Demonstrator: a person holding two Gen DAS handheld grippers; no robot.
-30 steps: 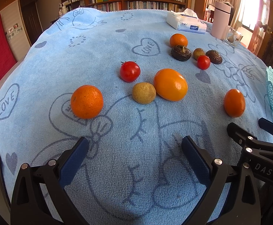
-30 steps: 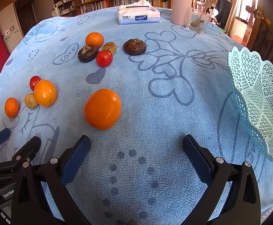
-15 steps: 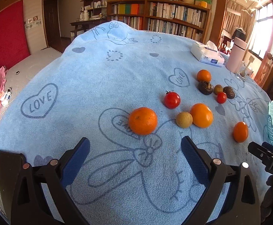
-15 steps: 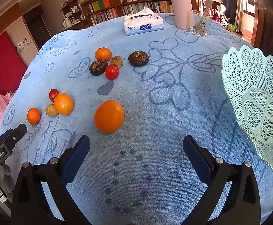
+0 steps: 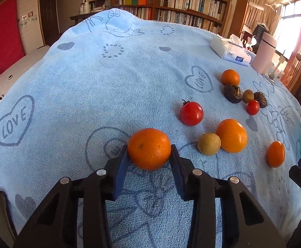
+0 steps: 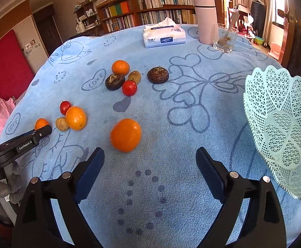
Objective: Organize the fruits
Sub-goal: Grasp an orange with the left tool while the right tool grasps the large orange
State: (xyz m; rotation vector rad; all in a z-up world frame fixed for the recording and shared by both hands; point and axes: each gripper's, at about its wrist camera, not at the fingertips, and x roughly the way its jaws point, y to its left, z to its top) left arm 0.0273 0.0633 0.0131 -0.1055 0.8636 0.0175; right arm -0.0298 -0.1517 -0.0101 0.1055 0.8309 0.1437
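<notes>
Lower centre of the left wrist view, your left gripper (image 5: 149, 155) was closing with its pads touching the orange (image 5: 149, 148), which could have squirted out across the soft blue cloth (image 5: 109, 82), while lower centre of the right view your right gripper (image 6: 150, 169) was narrowing on nothing, its nearest orange fruit (image 6: 125, 138) unreached, the basket (image 6: 282, 128) at far right.

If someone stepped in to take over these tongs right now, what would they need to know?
Left tongs: closing on the dimpled orange mandarin, pads on both its sides, fruit on the blue towel-covered table.
Right tongs: closing, nothing between them; a smooth orange fruit lies just ahead.
The pale green lattice plastic basket at the right shows no fruit inside.
Done: nothing sorted yet.
Left: lift the mandarin, then move the remaining oranges, red tomatoes, brown fruits, probably into the basket.
</notes>
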